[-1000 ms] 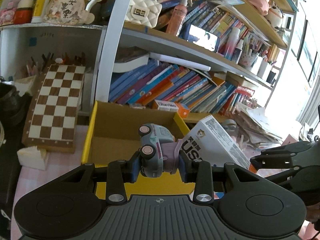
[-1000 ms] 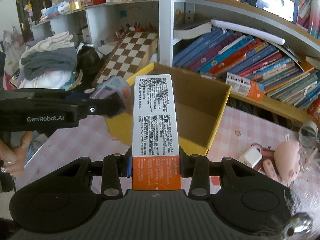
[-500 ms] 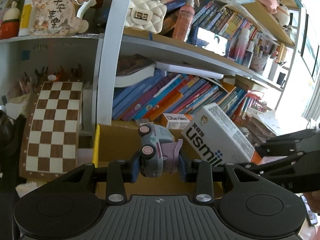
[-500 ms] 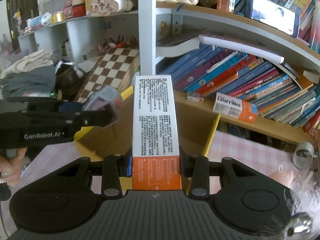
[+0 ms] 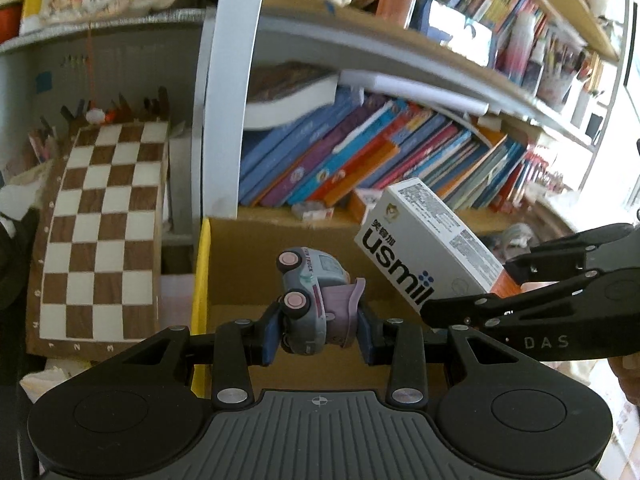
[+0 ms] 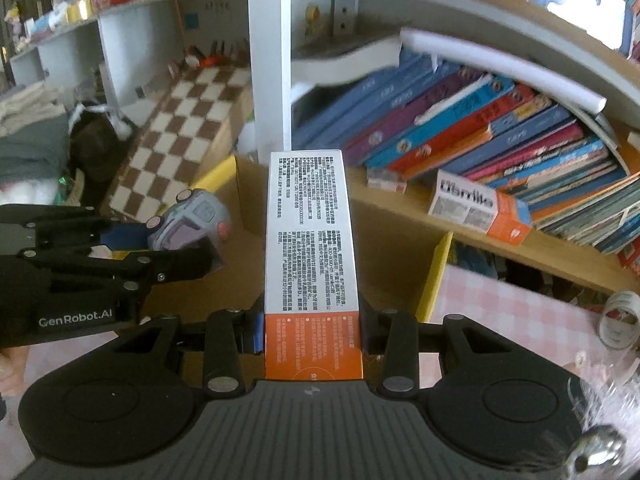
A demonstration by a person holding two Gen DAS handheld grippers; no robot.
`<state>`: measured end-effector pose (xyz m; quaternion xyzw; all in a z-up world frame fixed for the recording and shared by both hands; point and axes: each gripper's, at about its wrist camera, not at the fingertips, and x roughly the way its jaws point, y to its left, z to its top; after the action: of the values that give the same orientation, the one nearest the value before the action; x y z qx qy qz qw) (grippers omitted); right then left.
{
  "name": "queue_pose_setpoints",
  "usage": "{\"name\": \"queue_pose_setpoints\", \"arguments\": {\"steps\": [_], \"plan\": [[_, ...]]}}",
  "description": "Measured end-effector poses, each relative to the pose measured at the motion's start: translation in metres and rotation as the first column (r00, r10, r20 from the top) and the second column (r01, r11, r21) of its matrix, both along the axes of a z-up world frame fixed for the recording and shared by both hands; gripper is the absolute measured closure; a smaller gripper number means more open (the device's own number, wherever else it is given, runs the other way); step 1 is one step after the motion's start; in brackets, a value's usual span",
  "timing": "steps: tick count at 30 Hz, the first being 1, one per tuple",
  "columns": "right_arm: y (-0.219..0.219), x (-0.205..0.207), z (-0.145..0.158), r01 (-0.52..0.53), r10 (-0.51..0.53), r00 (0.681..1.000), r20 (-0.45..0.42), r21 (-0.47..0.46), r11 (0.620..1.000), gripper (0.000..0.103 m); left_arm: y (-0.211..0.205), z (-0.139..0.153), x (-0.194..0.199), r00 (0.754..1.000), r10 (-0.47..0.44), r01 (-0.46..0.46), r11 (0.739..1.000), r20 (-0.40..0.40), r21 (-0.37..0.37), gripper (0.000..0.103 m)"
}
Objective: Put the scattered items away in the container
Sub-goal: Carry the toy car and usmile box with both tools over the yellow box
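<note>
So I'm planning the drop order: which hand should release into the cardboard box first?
Probably the left: its tool holds the toy car over the cardboard box.

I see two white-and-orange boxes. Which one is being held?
The long box clamped in the right tool, over the cardboard container. The other, smaller box lies on the wooden shelf by the books.

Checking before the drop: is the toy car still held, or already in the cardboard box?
Held: the left gripper is clamped on the toy car, in the air over the open cardboard box.
</note>
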<state>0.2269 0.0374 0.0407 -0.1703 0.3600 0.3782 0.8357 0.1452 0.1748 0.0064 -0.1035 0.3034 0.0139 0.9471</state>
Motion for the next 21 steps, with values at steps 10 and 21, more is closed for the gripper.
{"name": "queue_pose_setpoints", "arguments": {"steps": [10,21], "plan": [[0.022,0.014,-0.039,-0.013,0.008,0.999,-0.043,-0.105,0.994,0.066,0.000,-0.026,0.016,0.996,-0.015,0.018,0.999,-0.089,0.032,0.066],[0.040,0.018,-0.067,-0.082,0.071,0.996,-0.054,-0.236,0.968,0.066,-0.020,-0.039,0.025,0.984,-0.070,0.097,0.981,-0.163,0.165,0.066]]}}
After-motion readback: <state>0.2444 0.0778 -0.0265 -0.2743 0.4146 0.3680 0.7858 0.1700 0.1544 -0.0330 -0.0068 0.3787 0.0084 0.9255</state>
